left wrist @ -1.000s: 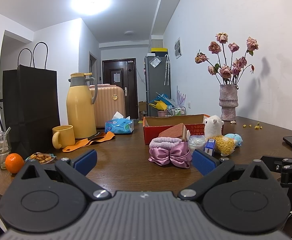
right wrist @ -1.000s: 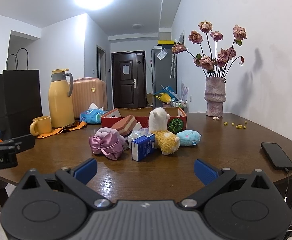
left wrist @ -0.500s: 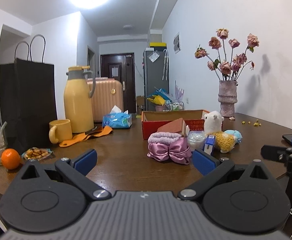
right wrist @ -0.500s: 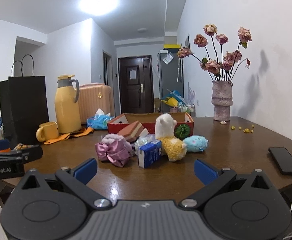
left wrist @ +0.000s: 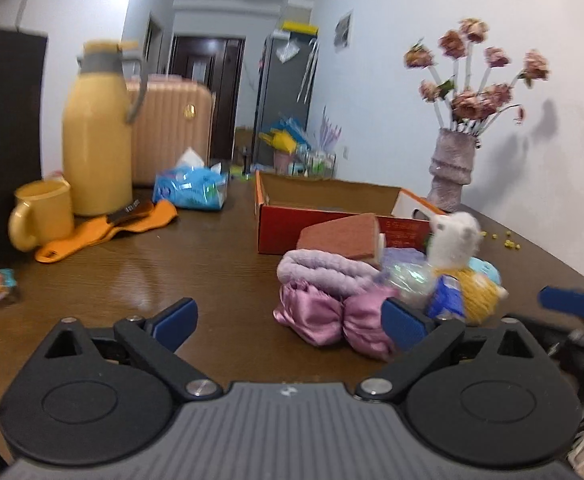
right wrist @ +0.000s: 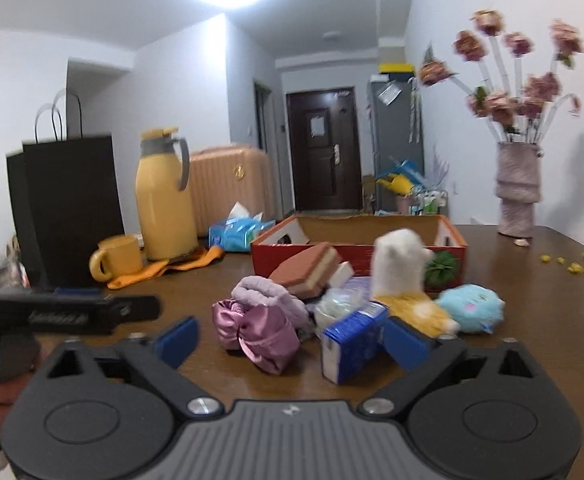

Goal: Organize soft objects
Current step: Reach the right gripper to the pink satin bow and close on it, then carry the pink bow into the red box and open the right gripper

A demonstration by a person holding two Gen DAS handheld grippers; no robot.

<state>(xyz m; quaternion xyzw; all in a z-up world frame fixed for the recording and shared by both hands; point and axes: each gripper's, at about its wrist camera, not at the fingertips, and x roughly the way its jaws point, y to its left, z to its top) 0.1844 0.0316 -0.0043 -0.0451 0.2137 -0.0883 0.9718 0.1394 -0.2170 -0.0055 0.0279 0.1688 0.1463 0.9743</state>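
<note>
Nearest us, both tools are empty w/ jaws apart: the left tool (left wrist: 289, 320) sits low over the tabletop (left wrist: 211, 280), and the right tool (right wrist: 292, 338) has just been closing a little w/ nothing pressed between its pads, though the blue carton (right wrist: 354, 340) and the pink satin bow (right wrist: 259, 332) show in the gap. We judge the step is the approach to the soft pile, so we should pick one target & line up before closing further. The bow, w/ its lilac plush band (right wrist: 269, 294), lies closest and is touching the rest of the heap; it'll squash, so we'd grip the thick middle, not a loose fold. Just behind it sit the sponge-cake toy (right wrist: 312, 272), a crinkly clear bag (right wrist: 338, 304), the white-and-yellow alpaca plush (right wrist: 404, 280) and the light blue plush (right wrist: 472, 308). Beyond is the red box (right wrist: 356, 248), open-topped and likely the drop spot. Risk: dragging neighbours along, or knocking the carton, which isn't soft. Views are blurred, so we'd slow down first.
</note>
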